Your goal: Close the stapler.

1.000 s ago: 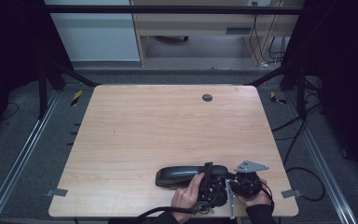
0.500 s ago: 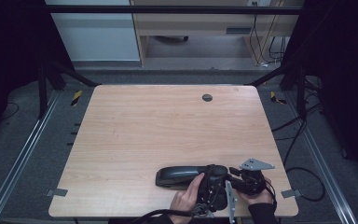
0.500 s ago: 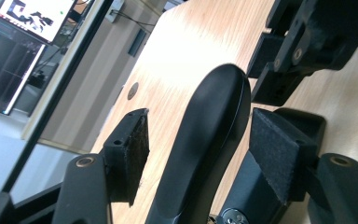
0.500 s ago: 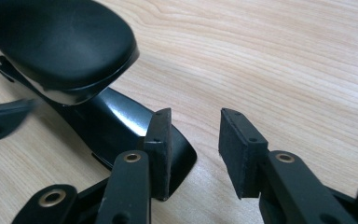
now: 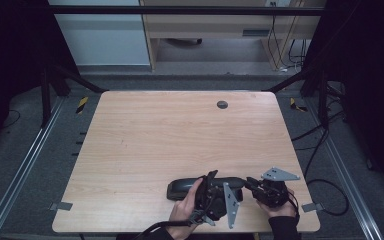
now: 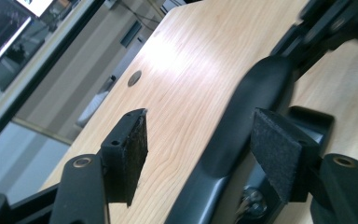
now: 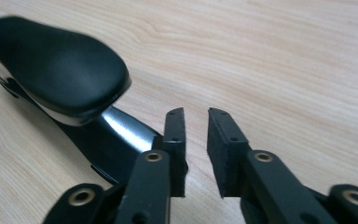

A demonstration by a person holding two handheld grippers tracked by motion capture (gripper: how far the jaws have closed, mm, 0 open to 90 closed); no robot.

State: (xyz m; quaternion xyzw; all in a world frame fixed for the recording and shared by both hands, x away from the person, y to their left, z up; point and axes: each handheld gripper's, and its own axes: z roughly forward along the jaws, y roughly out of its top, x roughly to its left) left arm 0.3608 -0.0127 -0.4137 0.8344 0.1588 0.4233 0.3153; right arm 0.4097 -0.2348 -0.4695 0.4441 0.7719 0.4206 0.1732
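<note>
A black stapler (image 5: pixel 185 187) lies near the table's front edge, its rounded top (image 7: pixel 60 65) over a shiny metal strip. My left gripper (image 5: pixel 214 186) hovers over its middle. In the left gripper view the jaws (image 6: pixel 198 116) stand wide apart and have just been opening. The stapler's long arm (image 6: pixel 256 93) runs beyond them, clear of both pads. My right gripper (image 5: pixel 250 182) is at the stapler's right end. Its jaws (image 7: pixel 196 112) have just been closing to a narrow gap with nothing between them, beside the stapler's base.
The wooden table (image 5: pixel 180 135) has a small round grommet (image 5: pixel 222 104) near its far edge. Metal rails and cables run along the floor on both sides. A cabinet stands beyond the table.
The left gripper has lifted slightly over the stapler and tilted. The right gripper and the stapler have stayed in place.
</note>
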